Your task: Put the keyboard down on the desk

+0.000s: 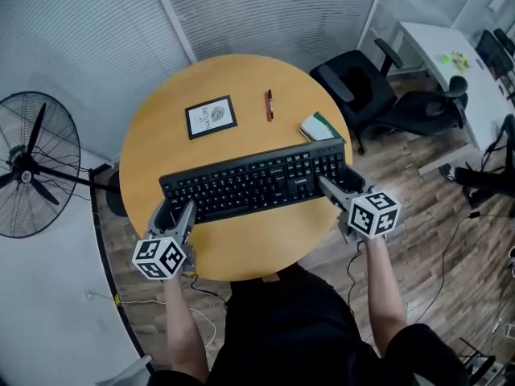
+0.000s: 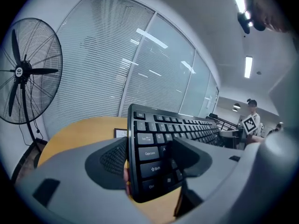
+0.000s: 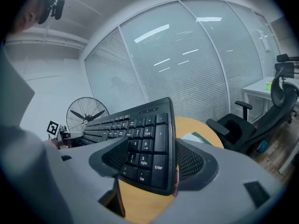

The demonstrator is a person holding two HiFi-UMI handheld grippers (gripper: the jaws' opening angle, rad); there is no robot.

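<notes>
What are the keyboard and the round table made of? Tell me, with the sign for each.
The keyboard looks like matt black plastic: moulded keys with white printed legends and a dull sheen. The table seems to be wood or wood-look laminate, smooth and satin: even orange-tan colour, no clear grain, so which of the two stays open.
</notes>
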